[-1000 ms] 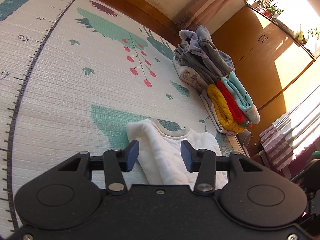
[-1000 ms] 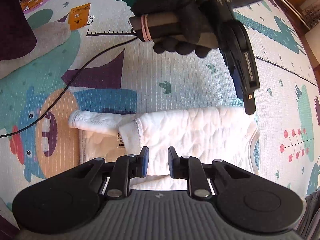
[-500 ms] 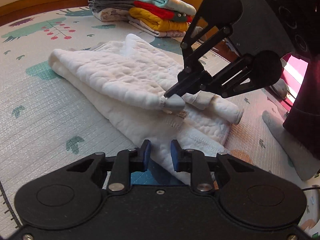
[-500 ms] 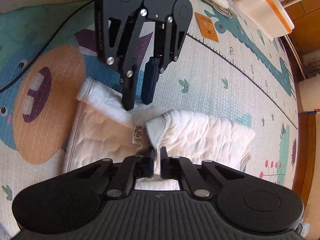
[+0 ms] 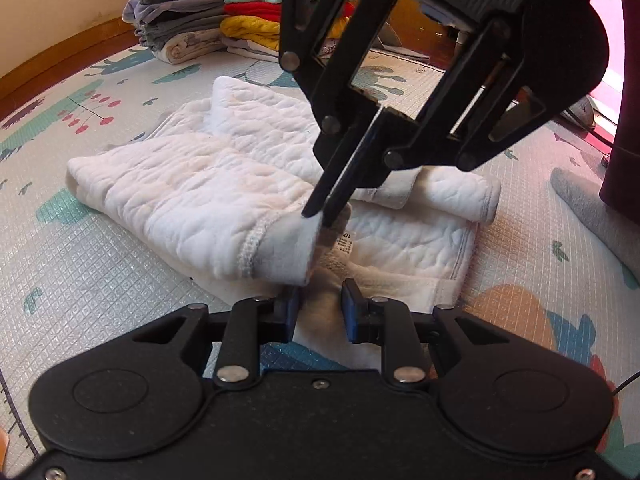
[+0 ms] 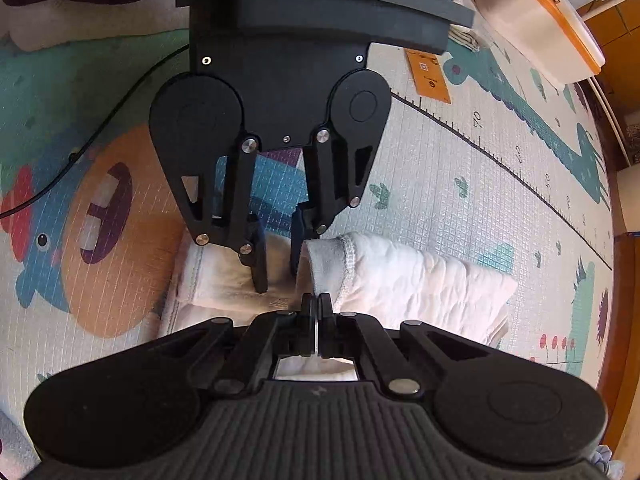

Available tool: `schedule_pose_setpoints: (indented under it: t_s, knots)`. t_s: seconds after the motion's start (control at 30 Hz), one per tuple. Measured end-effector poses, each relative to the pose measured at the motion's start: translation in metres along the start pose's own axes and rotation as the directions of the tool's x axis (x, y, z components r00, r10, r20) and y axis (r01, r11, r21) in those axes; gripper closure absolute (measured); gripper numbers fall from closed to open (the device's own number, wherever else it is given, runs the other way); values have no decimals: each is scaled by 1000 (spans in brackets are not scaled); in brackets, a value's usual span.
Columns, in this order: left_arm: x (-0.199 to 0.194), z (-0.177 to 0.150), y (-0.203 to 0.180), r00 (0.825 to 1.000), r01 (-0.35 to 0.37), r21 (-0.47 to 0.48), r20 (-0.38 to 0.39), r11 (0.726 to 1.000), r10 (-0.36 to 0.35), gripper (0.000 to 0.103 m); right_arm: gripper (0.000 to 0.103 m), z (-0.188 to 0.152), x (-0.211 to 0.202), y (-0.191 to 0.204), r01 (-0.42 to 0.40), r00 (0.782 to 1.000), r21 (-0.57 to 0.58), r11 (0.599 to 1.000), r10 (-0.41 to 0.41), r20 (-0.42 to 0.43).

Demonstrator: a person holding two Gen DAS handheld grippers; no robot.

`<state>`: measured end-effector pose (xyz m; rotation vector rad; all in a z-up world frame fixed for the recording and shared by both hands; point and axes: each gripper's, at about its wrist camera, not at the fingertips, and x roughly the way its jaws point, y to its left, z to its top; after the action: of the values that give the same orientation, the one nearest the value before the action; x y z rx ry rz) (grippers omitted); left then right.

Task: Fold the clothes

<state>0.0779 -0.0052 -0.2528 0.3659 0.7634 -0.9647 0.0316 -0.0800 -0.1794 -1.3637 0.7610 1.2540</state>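
Observation:
A white quilted garment (image 5: 192, 192) lies partly folded on the play mat (image 5: 80, 264). My right gripper (image 5: 320, 216) reaches down from above and is shut on the hemmed corner of the garment's upper layer, holding it a little off the lower layer. In the right wrist view, that gripper (image 6: 318, 304) pinches the hem, and the garment (image 6: 420, 280) stretches to the right. My left gripper (image 5: 322, 310) sits low at the garment's near edge. Its fingers are partly apart, with the lower layer bunched between them. It also appears in the right wrist view (image 6: 278, 256), pointing down onto the cloth.
A stack of folded clothes (image 5: 224, 24) stands at the back by the wall. A person's grey sock (image 5: 592, 208) and dark trouser leg (image 5: 628, 80) are at the right. A black cable (image 6: 100, 120) crosses the mat, and a white box with an orange rim (image 6: 540, 28) sits far right.
My left gripper swung round to face the garment, narrowed and moved in onto its near edge. My right gripper shut on the hem and drew that corner over the lower layer.

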Motion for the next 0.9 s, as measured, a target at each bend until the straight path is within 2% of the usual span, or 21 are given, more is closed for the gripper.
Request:
schedule_pose_setpoints:
  t_s: [0.2,0.3,0.33,0.47,0.57,0.6,0.73,0.87,0.9]
  knots:
    - [0,-1,1,1000,-6,-19,6,1000,6,82,100,-1,25,1,-63,997,23,998,64,-36]
    - [-3,1,5,1000,8,-63,3,998,-8,82,100,-2,29,0,-89,995,66,994,91,-31]
    - [-9,1,14,1000,14,-105,20,994,-12,81,100,-2,30,0,-89,995,70,994,91,-31]
    - [-34,4,50,996,44,-272,88,961,-21,66,99,-3,33,0,-89,995,85,992,92,-29]
    - [-53,6,78,990,73,-390,140,918,-20,65,98,-4,30,-2,-92,995,96,991,94,-26]
    - [-58,8,89,984,73,-424,177,903,4,65,98,-5,27,-4,-93,995,104,990,96,-21]
    - [-52,25,98,986,29,-353,163,935,31,66,97,-11,14,-15,-127,991,141,982,131,-19]
    - [-32,22,87,993,16,-303,120,953,21,68,97,-15,-8,-37,-213,976,198,957,217,1]
    - [-27,21,85,994,13,-290,109,957,19,69,97,-14,-12,-42,-204,979,219,954,204,21]
